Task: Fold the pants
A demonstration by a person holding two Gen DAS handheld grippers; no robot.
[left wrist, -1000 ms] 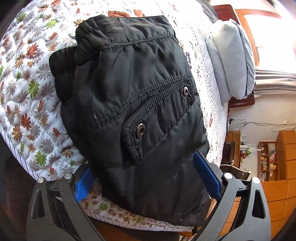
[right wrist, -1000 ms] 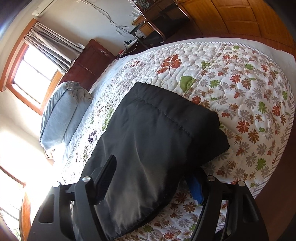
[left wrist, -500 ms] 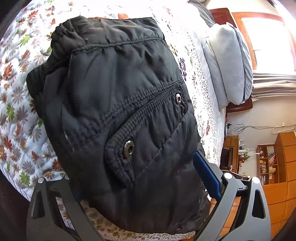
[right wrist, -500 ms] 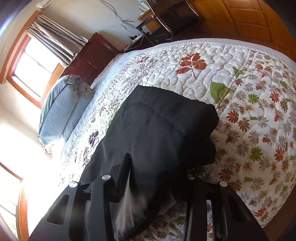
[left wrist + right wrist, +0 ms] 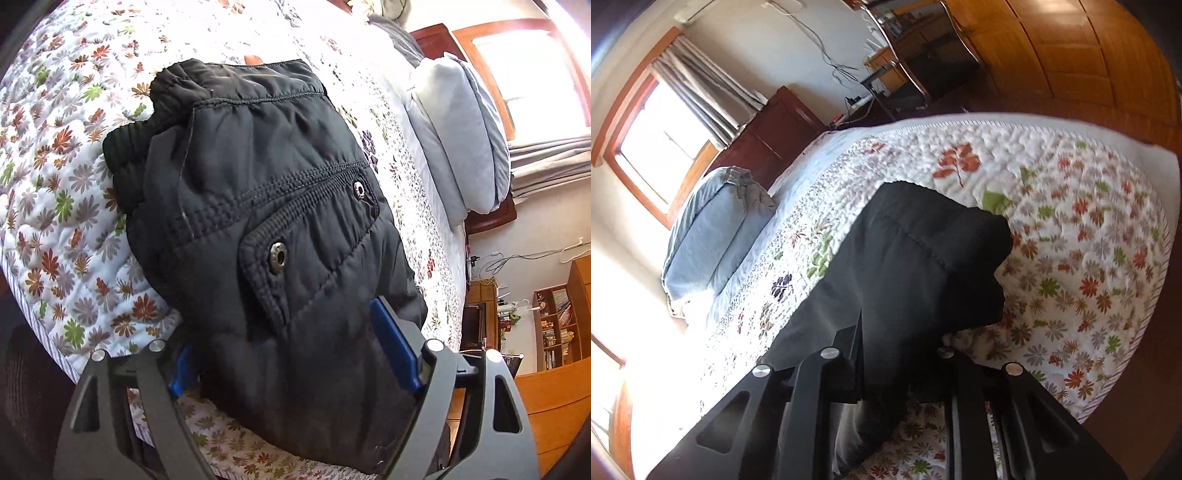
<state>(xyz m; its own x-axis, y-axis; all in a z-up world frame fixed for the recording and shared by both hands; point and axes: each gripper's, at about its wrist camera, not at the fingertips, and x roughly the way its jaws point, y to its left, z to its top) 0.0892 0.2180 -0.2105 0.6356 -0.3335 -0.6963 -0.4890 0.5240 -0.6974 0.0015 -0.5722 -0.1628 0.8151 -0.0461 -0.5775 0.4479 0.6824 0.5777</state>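
Observation:
Black padded pants (image 5: 258, 229) lie folded in a thick bundle on a floral quilted bed (image 5: 62, 192). A pocket flap with two metal snaps faces up in the left wrist view. My left gripper (image 5: 295, 354) straddles the near end of the bundle, its blue-padded fingers (image 5: 393, 349) wide apart on either side. In the right wrist view the pants (image 5: 923, 266) run away from my right gripper (image 5: 901, 354), whose fingers have closed in on the near edge of the cloth.
A grey-blue pillow (image 5: 458, 147) sits at the head of the bed, also in the right wrist view (image 5: 709, 236). A bookshelf (image 5: 554, 325) and wooden cabinets stand beyond the bed. The quilt's edge (image 5: 1137, 332) drops to a wooden floor.
My right gripper's fingers have narrowed onto the pants' edge over the last second. The left view has shifted, and the bundle has moved back slightly between the still-open left fingers.

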